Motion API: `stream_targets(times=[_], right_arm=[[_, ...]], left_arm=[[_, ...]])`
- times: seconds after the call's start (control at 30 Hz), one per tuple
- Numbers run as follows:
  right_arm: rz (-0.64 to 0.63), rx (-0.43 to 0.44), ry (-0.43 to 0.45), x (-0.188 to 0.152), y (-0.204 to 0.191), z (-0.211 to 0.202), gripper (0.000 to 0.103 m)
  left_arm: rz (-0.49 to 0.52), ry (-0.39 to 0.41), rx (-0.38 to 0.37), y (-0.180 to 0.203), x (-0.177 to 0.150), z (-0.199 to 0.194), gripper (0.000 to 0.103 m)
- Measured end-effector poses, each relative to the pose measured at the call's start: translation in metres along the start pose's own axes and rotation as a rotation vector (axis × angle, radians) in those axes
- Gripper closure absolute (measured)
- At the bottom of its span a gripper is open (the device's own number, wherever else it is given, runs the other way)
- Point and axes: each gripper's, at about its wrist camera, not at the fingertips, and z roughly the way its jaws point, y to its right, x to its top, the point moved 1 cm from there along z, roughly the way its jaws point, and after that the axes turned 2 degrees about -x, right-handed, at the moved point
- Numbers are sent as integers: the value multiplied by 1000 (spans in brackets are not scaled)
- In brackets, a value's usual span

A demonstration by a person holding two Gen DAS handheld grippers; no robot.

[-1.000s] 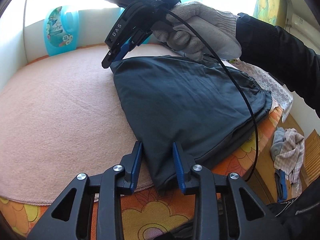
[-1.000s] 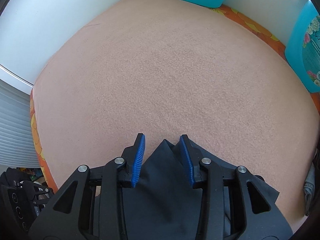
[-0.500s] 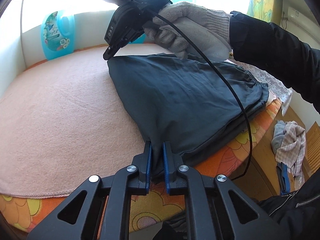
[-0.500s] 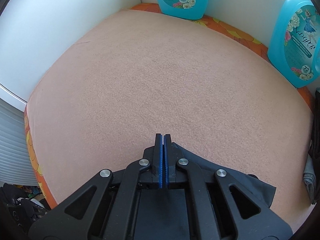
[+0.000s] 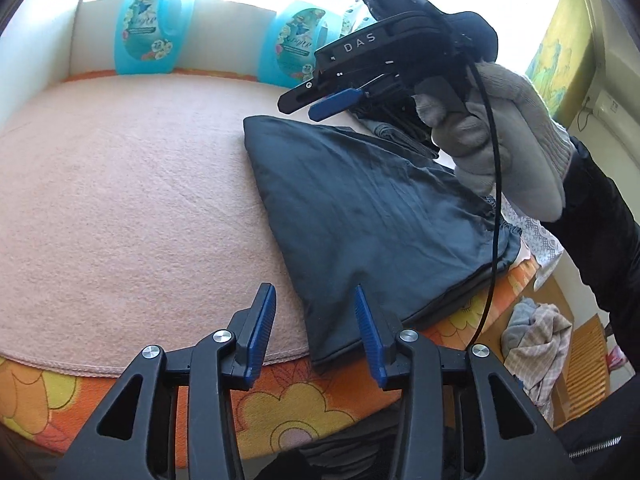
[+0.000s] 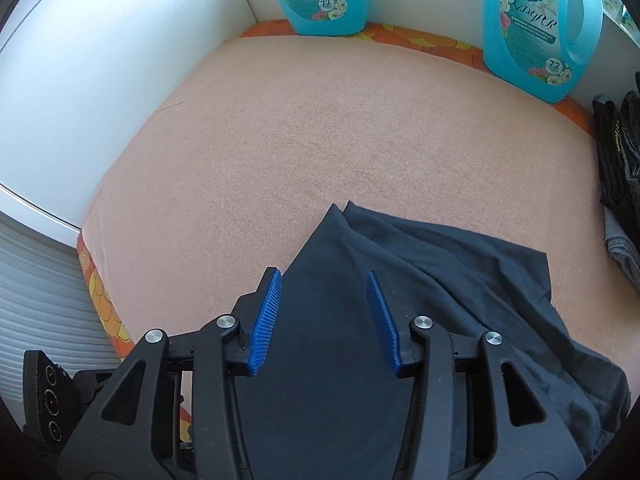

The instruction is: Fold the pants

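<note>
Both left tongs [image 5: 314, 330] and right tongs [image 6: 326, 322] have released the pants [image 5: 372, 216], now gaping wide.

grey knit glove [image 5: 504, 140], black sleeve [image 5: 600, 224], black grippers with blue pads [image 5: 260, 324].

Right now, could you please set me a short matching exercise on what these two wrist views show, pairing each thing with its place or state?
Things:
1. pants
2. left gripper
3. detergent bottles
4. right gripper

Places or states:
A. standing along the back wall
B. folded, dark, lying on the pink blanket
C. open, at the pants' near corner by the blanket's edge
D. open, hovering over the pants' far corner

Pairs: 1-B, 2-C, 3-A, 4-D
</note>
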Motion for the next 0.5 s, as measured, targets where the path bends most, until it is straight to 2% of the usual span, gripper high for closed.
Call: stream_targets(times=[0.1, 0.2, 0.27, 0.3, 0.5], right_arm=[[18, -1, -31, -7, -8, 6, 55], [-13, -43, -49, -10, -21, 14, 54], [-28, -74, -68, -12, -30, 21, 51], [-32, -86, -81, -12, -33, 25, 49], [-70, -207, -136, -9, -49, 46, 49]], left_arm=[[-50, -36, -22, -3, 0, 15, 64], [-66, -20, -40, -2, 0, 16, 66], [-63, -9, -39, 1, 1, 17, 83], [-54, -5, -36, 3, 0, 16, 85], [20, 36, -10, 26, -1, 13, 86]])
